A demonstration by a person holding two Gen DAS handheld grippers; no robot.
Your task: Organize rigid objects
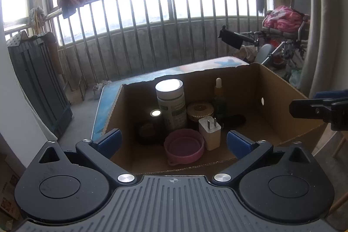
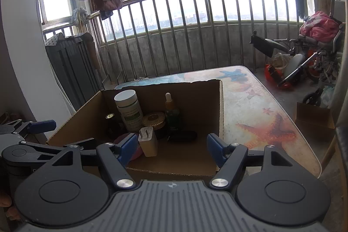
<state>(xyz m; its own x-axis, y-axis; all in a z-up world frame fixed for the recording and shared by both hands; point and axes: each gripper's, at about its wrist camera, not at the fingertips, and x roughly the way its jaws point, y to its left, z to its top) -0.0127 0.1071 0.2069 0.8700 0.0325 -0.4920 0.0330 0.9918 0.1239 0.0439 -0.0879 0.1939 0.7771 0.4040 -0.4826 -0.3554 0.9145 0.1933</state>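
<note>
A: Item one, container?
B: Cardboard box, open top, standing on the starfish-print table. All goods are inside it, gathered toward the far left corner.

A: Contents?
B: White-capped bottle, upright, at the back. Dropper bottle, upright, to its right. Round gold-lidded jar between the two, lower down. White plug adapter, prongs up, in front of the jar. Pink round lid, lying flat, nearest the front wall, touching the adapter's left side. Dark jar left of the pink lid, with a dark cylinder behind it, shiny top. Black oblong item on the box floor, right of the dropper bottle; kind not legible.

A: Left gripper?
B: Fingers spread wide, nothing between the pads. Above the box's near edge; the pink lid and adapter lie ahead, between the finger lines, apart from both pads.

A: Right gripper?
B: Also spread, holding nothing. The adapter stands just beside its left pad; contact cannot be told. The right pad is over bare box floor.
</note>
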